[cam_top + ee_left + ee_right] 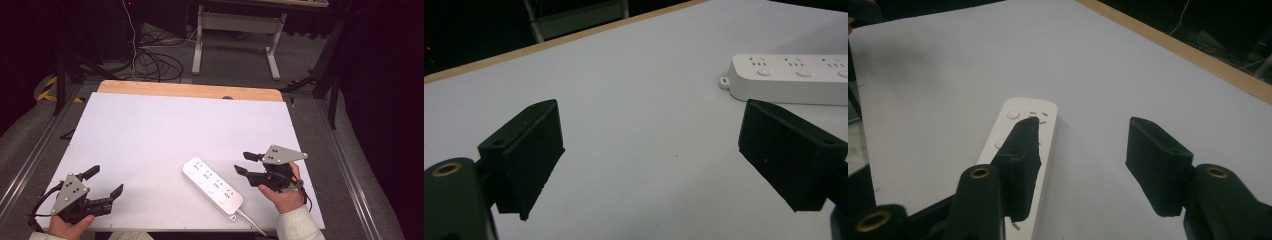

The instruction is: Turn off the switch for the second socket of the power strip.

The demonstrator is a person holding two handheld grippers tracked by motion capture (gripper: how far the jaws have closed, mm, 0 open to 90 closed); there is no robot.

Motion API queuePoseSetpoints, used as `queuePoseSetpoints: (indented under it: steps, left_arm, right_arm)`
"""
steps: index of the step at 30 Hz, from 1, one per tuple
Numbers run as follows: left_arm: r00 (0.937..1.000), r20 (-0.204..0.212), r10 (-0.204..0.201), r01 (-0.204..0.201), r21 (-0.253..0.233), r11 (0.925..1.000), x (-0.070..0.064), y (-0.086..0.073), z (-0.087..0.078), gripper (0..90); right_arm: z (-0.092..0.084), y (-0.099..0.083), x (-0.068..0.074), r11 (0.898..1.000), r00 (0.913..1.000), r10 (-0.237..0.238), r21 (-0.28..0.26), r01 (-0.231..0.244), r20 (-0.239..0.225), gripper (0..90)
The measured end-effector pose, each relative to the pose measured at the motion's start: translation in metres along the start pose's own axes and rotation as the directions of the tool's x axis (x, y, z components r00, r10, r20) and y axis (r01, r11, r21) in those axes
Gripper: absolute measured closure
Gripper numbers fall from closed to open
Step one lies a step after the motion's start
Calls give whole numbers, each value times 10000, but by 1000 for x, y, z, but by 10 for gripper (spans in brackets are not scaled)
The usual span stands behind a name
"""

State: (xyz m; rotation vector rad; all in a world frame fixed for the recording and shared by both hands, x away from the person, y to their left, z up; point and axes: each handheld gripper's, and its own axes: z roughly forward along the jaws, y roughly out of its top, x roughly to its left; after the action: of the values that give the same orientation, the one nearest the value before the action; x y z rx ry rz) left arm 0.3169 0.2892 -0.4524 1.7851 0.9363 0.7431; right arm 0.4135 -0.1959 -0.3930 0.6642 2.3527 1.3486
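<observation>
Right gripper (246, 164) fingers parted beside power strip (212, 186), wrist level

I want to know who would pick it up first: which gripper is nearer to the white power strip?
Right. The right gripper hovers just beside the power strip, jaws open; the left gripper sits apart near the table's left edge.
</observation>
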Motion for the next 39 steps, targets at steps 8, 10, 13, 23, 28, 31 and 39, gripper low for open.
queuePoseSetpoints:
  steps: [8,10,13,23,28,31,39]
  left_arm:
    - [10000,-19,73,-73,2,10000,1,0,-1,117]
    - [10000,1,40,-40,14,10000,1,0,-1,117]
    - [10000,-8,41,-41,23,10000,0,0,-1,117]
    - [10000,-30,88,-87,39,10000,1,0,-1,120]
    - [10000,-22,89,-89,42,10000,1,0,-1,120]
    - [10000,-34,70,-70,39,10000,1,0,-1,120]
    - [10000,-9,56,-56,36,10000,1,0,-1,120]
  right_arm:
    - [16,16,10,9994,9987,-340,48,342,-371,483]
    - [18,18,12,9992,9983,-399,24,401,-432,484]
    - [22,21,14,9990,9977,-450,50,453,-511,485]
    - [36,33,18,9984,9950,-557,-90,551,-833,499]
    - [43,36,21,9981,9935,-619,-7,621,-951,501]
    - [47,38,24,9979,9923,-645,42,653,-1062,502]
    - [48,37,22,9986,9826,-331,334,399,-1828,616]
